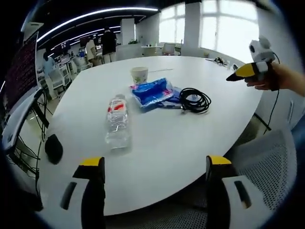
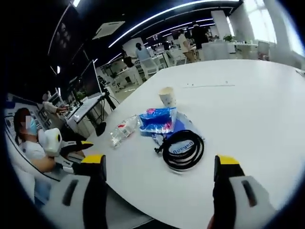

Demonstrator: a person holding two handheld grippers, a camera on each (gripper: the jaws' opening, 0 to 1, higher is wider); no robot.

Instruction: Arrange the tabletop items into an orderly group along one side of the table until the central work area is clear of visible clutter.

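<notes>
**A:** Where do the two grippers stand?

**B:** In the left gripper view, the left gripper (image 1: pixel 155 174) hangs above the near edge of the white table (image 1: pixel 190 133), its yellow-tipped jaws spread wide with nothing between them. The right gripper (image 1: pixel 241 72) enters at the upper right, held in a person's hand (image 1: pixel 269 78) off the table's far side, its yellow and black tips pointing toward the items; whether those jaws are apart cannot be told from here.

**A:** And from the other camera?

**B:** In the right gripper view, the right gripper (image 2: pixel 159 174) is also wide apart and empty, hovering over the table's edge.

**A:** Where are the items?

**B:** Grouped near mid-table. A clear water bottle (image 1: pixel 117 122) with a red label lies on its side. Beside it sits a blue plastic packet (image 1: pixel 153 93), and a coiled black cable (image 1: pixel 194 100) lies just beside the packet, seemingly touching it. A paper cup (image 1: pixel 139 75) stands upright behind the packet.

**A:** Anything else?

**B:** A mesh-backed chair (image 1: pixel 267 162) stands by the table.
</notes>
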